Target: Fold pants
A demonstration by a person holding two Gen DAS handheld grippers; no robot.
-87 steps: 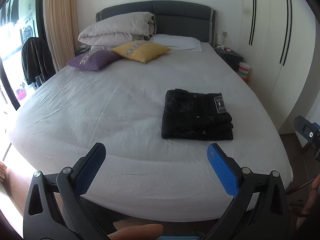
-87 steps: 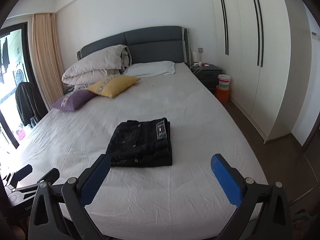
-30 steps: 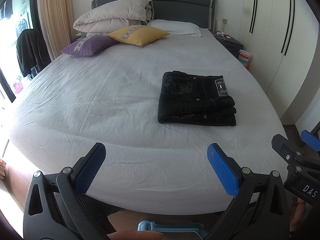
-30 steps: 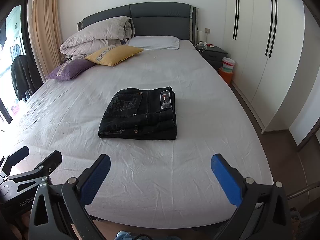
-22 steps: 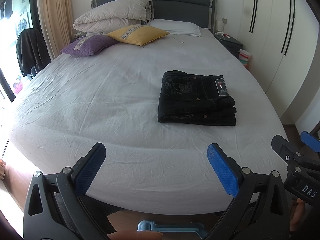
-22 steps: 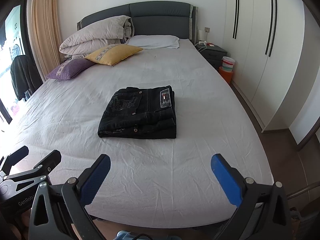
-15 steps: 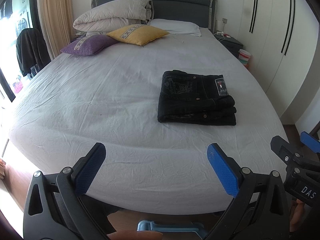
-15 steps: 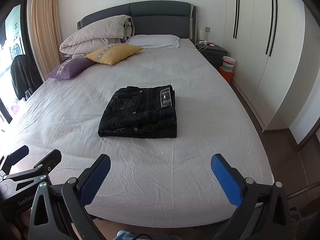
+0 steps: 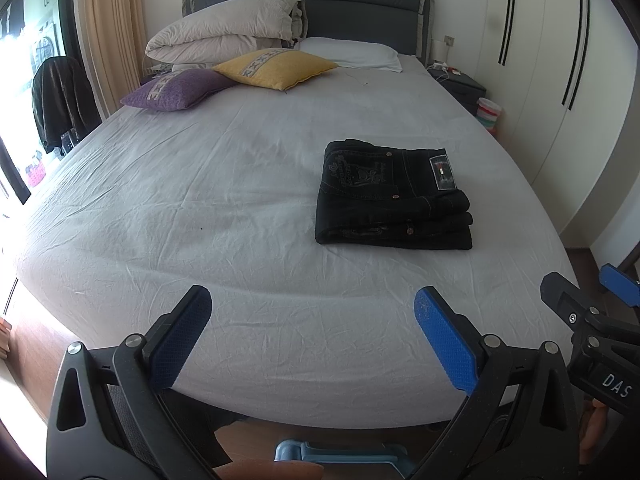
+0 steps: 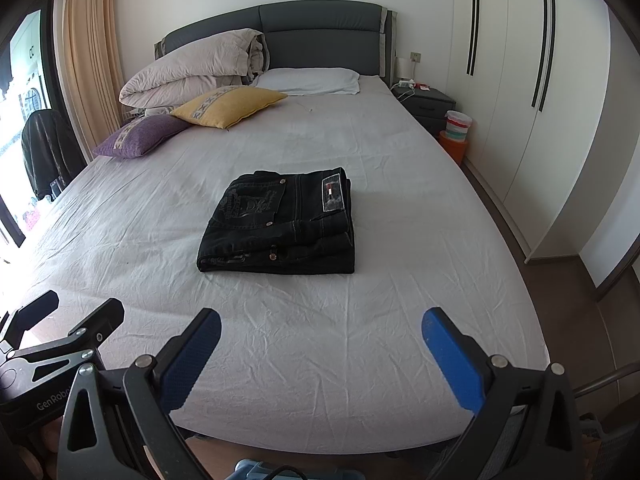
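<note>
Black jeans (image 9: 394,196) (image 10: 280,224) lie folded into a compact rectangle on the white bed sheet (image 9: 200,184) (image 10: 400,208), right of the bed's middle, waist patch facing up. My left gripper (image 9: 312,312) hovers open over the foot of the bed, well short of the jeans, nothing between its blue pads. My right gripper (image 10: 320,328) is likewise open and empty near the bed's front edge. The right gripper (image 9: 600,320) shows at the right edge of the left wrist view; the left gripper (image 10: 44,344) shows at the lower left of the right wrist view.
A folded duvet (image 9: 224,36), a yellow cushion (image 9: 276,66), a purple cushion (image 9: 176,88) and a white pillow (image 9: 352,52) sit at the headboard. A dark jacket (image 9: 60,100) hangs at the left. A nightstand (image 10: 428,104), a bucket (image 10: 456,124) and white wardrobes (image 10: 520,80) line the right.
Since 2.9 s ago both grippers moved forward toward the bed, so the jeans look nearer. Over the last second almost nothing has shifted.
</note>
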